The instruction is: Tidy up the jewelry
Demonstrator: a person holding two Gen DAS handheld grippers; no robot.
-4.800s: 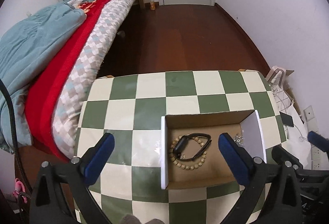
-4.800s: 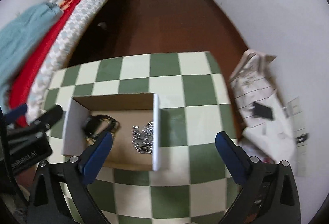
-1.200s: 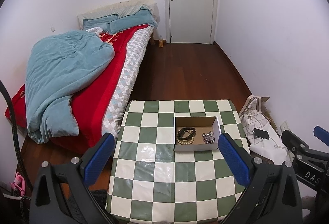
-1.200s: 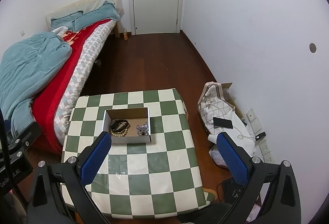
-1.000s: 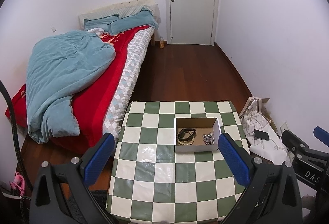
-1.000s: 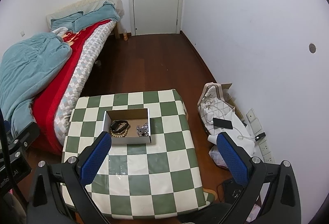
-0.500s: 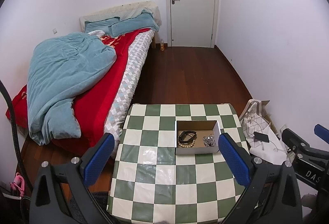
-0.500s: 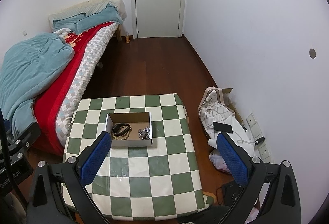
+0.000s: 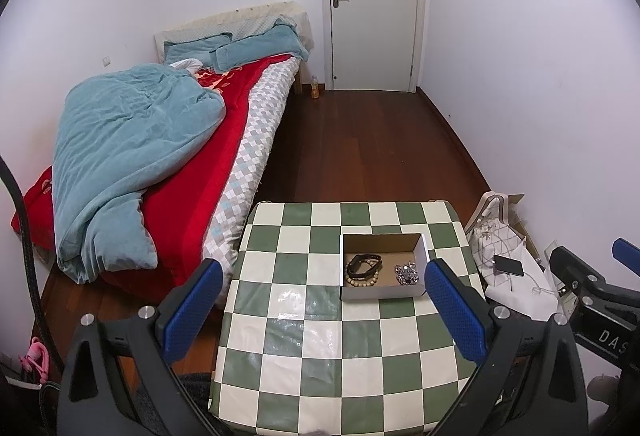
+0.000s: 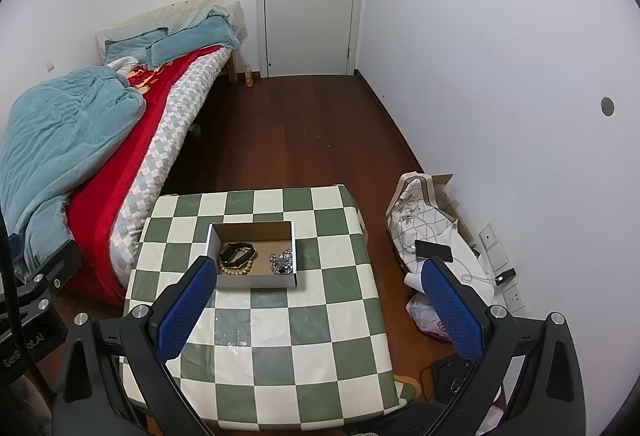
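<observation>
Both grippers hang high above the checkered table, well apart from everything on it, so by the look of things the sorting is finished or nearly so. The left gripper has its blue ribbed fingers spread wide and empty; the right gripper is the same. All the jewelry sits inside the shallow cardboard box, toward twelve o'clock of the table's middle: a black strap watch lying on a ring of round wooden beads at the box's nine o'clock side, and a glittery tangled metal chain at its three o'clock side. The tablecloth looks glossy. Any further move would call for coming back down to the box.
</observation>
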